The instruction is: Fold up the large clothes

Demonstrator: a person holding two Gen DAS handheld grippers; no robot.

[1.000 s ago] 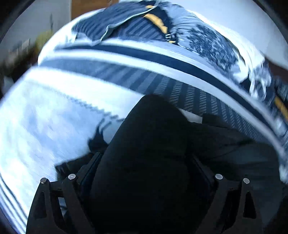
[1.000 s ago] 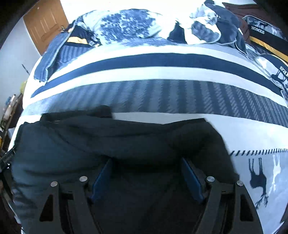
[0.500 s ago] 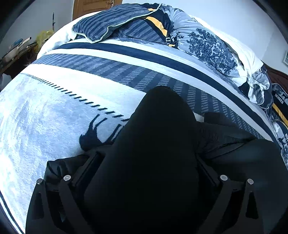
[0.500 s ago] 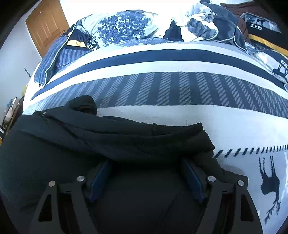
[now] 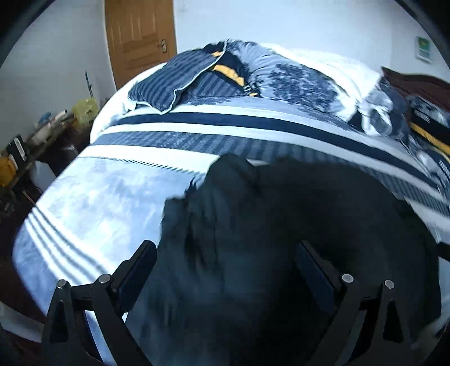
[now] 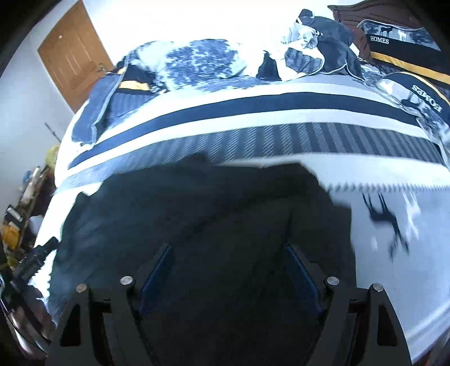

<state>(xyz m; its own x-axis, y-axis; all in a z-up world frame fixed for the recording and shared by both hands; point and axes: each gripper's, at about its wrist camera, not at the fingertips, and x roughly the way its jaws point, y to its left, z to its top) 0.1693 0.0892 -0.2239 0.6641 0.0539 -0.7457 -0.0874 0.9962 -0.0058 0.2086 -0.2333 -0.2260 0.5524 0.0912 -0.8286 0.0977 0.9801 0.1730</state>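
Observation:
A large black garment (image 5: 295, 225) lies spread on the striped blue and white bedspread (image 5: 112, 197). It also fills the lower middle of the right wrist view (image 6: 211, 219). My left gripper (image 5: 225, 259) is above the garment with its jaws wide apart and nothing between them. My right gripper (image 6: 229, 261) is also above the garment with its jaws wide apart and empty. The left gripper's body shows at the left edge of the right wrist view (image 6: 36, 259).
Pillows and crumpled bedding (image 5: 253, 78) are heaped at the far end of the bed. A wooden door (image 5: 140, 36) stands behind. A cluttered side table (image 5: 25, 152) is left of the bed. A dark headboard (image 6: 374, 17) is far right.
Both grippers have let go of the black garment and pulled back and up. The raised black fold that stood between the left jaws now lies flat on the bed.

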